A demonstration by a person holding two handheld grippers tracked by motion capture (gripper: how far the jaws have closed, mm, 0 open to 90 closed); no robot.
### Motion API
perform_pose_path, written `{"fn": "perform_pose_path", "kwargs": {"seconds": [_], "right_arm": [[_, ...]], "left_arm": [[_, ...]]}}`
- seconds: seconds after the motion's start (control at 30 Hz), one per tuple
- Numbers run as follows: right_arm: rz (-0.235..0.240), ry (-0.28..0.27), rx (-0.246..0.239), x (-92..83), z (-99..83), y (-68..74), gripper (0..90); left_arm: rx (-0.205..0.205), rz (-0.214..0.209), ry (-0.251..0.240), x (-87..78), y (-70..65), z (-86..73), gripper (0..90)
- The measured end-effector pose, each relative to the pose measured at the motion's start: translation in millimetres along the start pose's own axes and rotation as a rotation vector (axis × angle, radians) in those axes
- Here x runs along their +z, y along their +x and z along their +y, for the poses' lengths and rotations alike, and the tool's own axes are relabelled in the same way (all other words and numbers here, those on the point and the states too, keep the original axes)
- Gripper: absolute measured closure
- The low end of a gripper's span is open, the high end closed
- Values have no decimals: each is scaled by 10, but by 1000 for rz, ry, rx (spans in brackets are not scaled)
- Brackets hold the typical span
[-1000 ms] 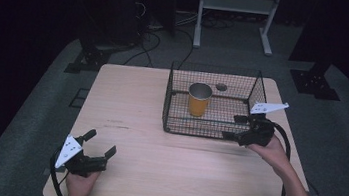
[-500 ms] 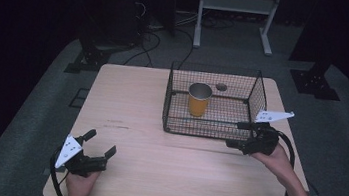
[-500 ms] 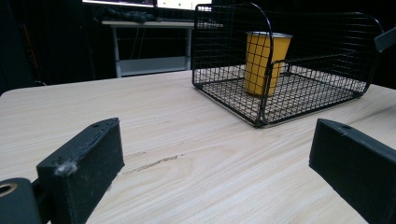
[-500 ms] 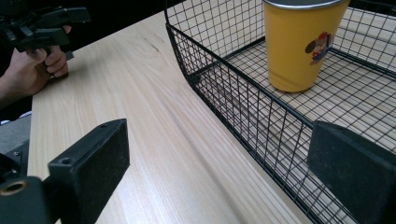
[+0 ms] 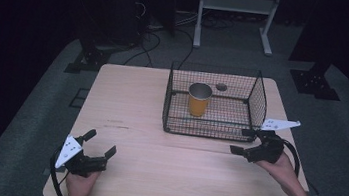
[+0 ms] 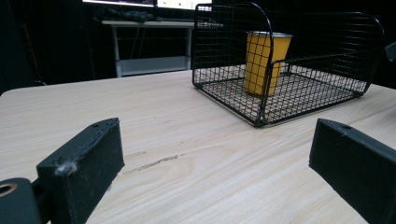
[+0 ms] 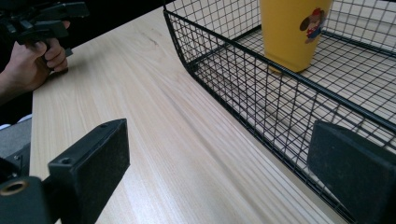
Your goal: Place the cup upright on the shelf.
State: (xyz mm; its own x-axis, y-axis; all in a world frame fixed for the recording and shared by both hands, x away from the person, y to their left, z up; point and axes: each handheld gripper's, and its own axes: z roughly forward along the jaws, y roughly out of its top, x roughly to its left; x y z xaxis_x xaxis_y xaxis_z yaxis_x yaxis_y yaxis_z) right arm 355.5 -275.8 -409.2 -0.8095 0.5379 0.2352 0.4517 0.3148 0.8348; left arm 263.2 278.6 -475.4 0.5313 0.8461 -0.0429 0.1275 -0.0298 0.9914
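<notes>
Cup stands upright inside the wire basket, left of its middle, on the far half of the table. Placement looks done; judged: only clearing the hands away is left. Right tongs sit just outside the basket's near right corner, jaws apart, empty. Left tongs rest at the near left of the table, jaws apart, empty. Cup carries a small cartoon figure; no readable writing.
</notes>
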Motion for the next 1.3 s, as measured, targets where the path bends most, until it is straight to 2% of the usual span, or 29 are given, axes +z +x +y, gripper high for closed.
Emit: {"fn": "perform_pose_path", "kwargs": {"seconds": [0.33, 0.87, 1.3], "right_arm": [[-14, -3, 27, -38, -197, -12, 53], [-30, -36, 55, -160, -392, -6, 53], [-44, -67, 99, -312, -675, 44, 60]], "left_arm": [[0, 1, -1, -1, 0, -1, 24], [-1, 5, -1, 2, 2, 0, 24], [-2, 9, 0, 2, 3, 0, 24]]}}
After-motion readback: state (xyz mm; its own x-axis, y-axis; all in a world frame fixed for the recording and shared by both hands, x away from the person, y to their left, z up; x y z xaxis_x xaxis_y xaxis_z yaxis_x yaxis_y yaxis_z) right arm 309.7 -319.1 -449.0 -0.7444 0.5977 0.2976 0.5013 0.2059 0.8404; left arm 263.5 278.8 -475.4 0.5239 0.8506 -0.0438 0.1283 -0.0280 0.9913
